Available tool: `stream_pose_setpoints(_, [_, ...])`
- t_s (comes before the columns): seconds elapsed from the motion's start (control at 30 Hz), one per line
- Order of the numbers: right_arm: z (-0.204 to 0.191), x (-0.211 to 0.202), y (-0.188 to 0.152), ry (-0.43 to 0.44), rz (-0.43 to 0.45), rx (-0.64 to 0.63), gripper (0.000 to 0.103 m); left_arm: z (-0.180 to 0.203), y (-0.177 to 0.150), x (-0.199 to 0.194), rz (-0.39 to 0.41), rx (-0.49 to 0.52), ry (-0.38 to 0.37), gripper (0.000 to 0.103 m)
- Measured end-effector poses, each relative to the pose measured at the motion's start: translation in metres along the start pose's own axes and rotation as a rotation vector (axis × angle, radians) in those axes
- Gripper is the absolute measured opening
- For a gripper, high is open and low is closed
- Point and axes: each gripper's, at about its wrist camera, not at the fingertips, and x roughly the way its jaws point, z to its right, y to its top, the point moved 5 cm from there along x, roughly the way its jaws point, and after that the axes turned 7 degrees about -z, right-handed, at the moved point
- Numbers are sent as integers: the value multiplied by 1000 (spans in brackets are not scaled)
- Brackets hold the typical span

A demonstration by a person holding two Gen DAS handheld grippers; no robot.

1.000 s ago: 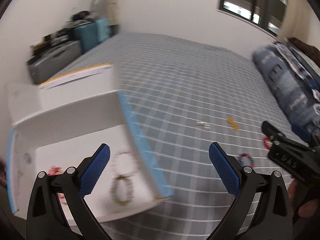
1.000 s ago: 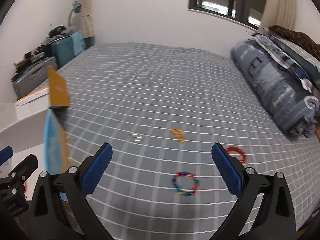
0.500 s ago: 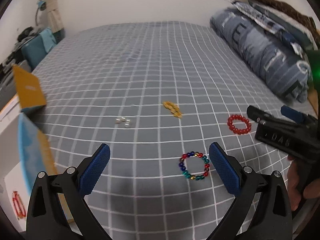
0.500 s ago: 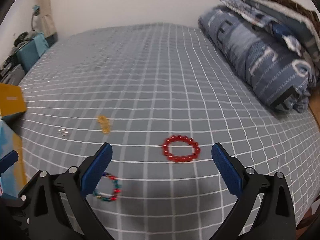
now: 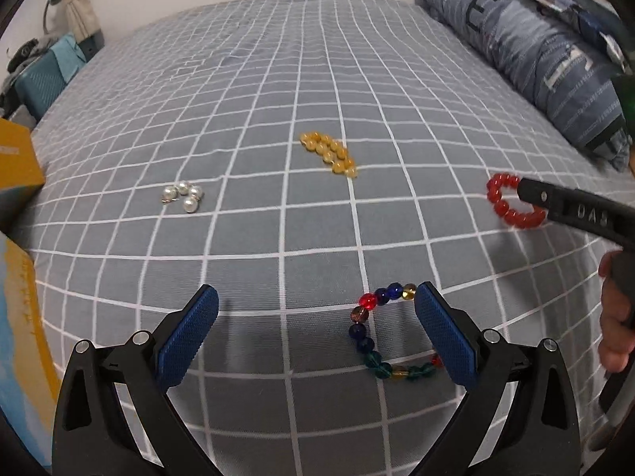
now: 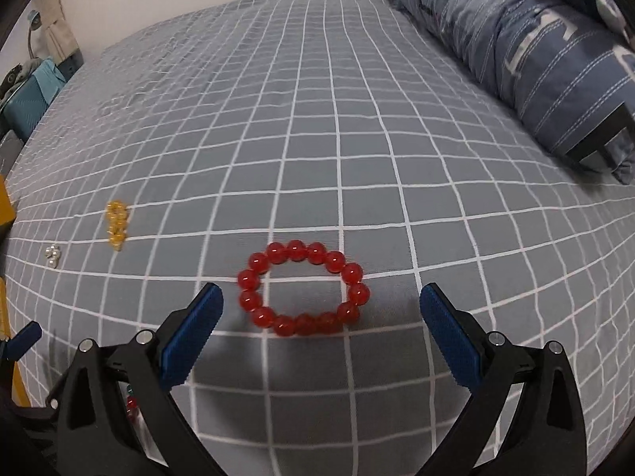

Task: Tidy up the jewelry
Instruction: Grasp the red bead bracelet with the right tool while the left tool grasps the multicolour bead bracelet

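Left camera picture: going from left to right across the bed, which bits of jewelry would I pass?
Pearl beads → yellow bead bracelet → multicolored bead bracelet, by the left tongs → red bead bracelet, partly behind the right tongs.

We see a bed (image 5: pixel 301 79) with a grey white-grid sheet filling the frame. Directly on it: red bead bracelet (image 6: pixel 303 288) at centre, multicolour bead bracelet (image 5: pixel 381 337) lower right, amber beads (image 5: pixel 329 153) upper centre, pearl cluster (image 5: pixel 183 195) left, blue striped bedding (image 6: pixel 528 51) upper right.
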Motion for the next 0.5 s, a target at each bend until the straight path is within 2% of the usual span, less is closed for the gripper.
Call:
stream_pose_setpoints(0.1, [6,8,0,-12,-7,26,95,-4,-5,15,-19,7,24,95])
stream_pose_setpoints(0.2, [13,16,1,-30,-22,54,95,-5,-8,20,-20,2,15,95])
stream_pose_setpoints(0.3, [14,23,-1,-29,-40,62,80,-6,-10,20,-8,-3,11,93])
stream_pose_setpoints(0.37, [17,26,0,-39,-42,70,75,-6,-12,22,-10,-11,2,90])
stream_pose_setpoints(0.43, [16,25,-1,-41,-35,71,68,-5,-13,21,-11,-10,-2,84])
stream_pose_setpoints(0.5, [17,25,0,-50,-33,80,54,-5,-13,20,-15,-8,-6,74])
